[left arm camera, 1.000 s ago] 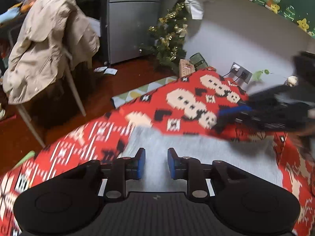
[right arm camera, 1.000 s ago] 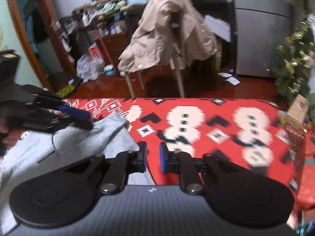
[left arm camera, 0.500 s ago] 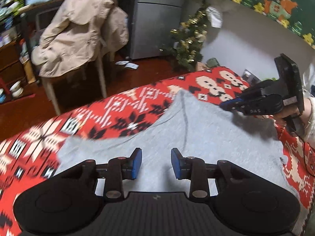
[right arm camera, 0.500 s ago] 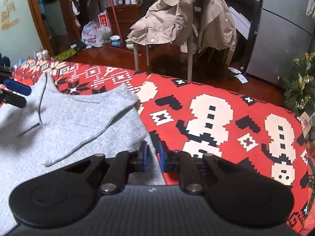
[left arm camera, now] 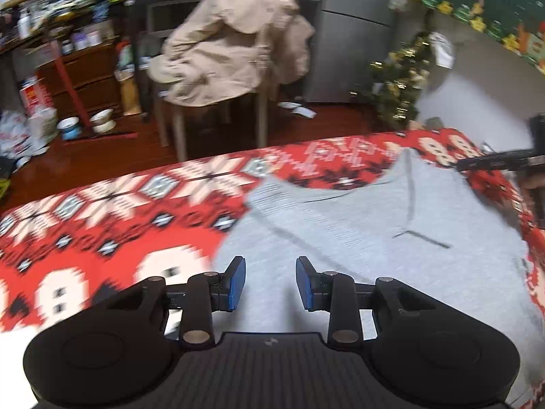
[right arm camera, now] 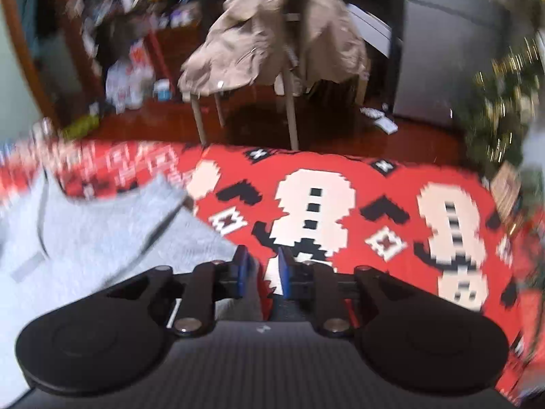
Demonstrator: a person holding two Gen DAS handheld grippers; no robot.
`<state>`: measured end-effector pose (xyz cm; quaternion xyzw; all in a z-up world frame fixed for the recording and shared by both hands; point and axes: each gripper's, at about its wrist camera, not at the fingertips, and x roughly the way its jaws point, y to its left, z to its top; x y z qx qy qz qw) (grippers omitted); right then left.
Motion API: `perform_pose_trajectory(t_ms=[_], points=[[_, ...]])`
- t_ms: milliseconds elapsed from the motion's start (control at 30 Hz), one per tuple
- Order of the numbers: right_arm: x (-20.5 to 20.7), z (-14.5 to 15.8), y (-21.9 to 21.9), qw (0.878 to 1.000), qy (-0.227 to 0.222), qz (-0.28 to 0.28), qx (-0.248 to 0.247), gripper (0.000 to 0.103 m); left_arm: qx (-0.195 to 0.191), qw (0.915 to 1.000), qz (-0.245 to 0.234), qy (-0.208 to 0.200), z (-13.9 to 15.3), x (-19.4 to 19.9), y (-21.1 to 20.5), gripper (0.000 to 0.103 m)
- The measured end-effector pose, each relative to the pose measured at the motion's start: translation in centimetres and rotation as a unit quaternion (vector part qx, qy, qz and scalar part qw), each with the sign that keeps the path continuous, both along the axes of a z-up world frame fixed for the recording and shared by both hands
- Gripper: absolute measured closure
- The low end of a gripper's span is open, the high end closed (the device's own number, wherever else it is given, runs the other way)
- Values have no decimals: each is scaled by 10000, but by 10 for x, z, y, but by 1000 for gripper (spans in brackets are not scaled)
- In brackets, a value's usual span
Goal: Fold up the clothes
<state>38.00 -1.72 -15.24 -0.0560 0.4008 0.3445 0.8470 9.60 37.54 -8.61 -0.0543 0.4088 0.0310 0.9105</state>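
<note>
- The gray sweater (left arm camera: 374, 238) lies mostly flat on the red patterned blanket (left arm camera: 102, 231), ahead of and under the left gripper (left arm camera: 270, 283), with one part already folded over the body.
- The left gripper's fingers (left arm camera: 236, 284) stand wide apart and hold nothing, hovering just above the sweater's near edge.
- The right gripper (right arm camera: 262, 272) has its fingers narrow, with a gray bit of the sweater between them; whether they actually pinch it I cannot tell through the blur.
- Risk, as I judge it: a pull on that corner could drag the whole sweater, undo the folded part, or catch the blanket along with it.
- Room: open blanket lies to the right of the right fingers and to the left of the left fingers. The chair with the beige coat (left arm camera: 231, 41) stands well beyond, past the blanket's far edge.
</note>
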Motion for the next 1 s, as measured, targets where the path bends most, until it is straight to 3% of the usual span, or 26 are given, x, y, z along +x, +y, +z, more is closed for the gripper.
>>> perform_pose_trajectory(t_ms=[133,300,500,633,733,767,867,1000], points=[[-4,14,-19,9996,64,-210,201,83,125,9995,293,73,1,-23,25,71],[-28,30,-27,9995,100,-125,281,82,6,9989,445,151,-5,-33,49,72],[-68,41,-39,9968,246,-104,748,80,-399,9990,147,-111,-18,-1,49,74],[-89,39,-47,9948,408,-108,931,79,-356,9993,93,69,-35,31,46,74],[-95,35,-49,9949,486,-41,883,79,-337,9991,-1,253,-45,45,44,81],[-96,34,-50,9948,503,-26,883,79,-307,9991,-45,296,-48,47,43,87],[-96,32,-51,9941,563,-31,931,79,24,9994,-223,265,-49,49,33,96],[-97,30,-52,9934,588,-30,980,78,1063,9928,-464,284,-48,48,10,98]])
